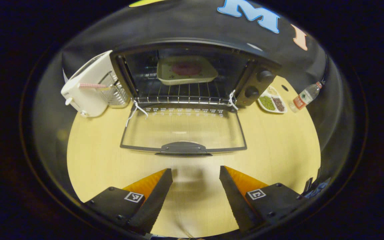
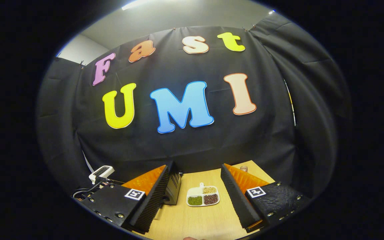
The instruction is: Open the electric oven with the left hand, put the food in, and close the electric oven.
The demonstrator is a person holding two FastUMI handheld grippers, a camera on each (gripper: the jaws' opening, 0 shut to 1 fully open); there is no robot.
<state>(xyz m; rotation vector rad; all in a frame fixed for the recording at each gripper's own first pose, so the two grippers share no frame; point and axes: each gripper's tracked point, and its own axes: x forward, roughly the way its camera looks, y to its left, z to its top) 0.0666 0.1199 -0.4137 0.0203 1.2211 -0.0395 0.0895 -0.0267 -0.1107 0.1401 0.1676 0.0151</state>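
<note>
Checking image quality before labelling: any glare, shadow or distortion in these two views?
Left gripper view: fisheye bends the table edge; the open oven door glass reflects pale light; the oven interior is dim, the tray of food murky. Right gripper view: a ceiling light glares at top; the divided dish looks sharp.

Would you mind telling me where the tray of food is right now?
In the left gripper view, the tray of food sits on the wire rack inside the open oven, behind the lowered glass door, toaster to its left.
</note>
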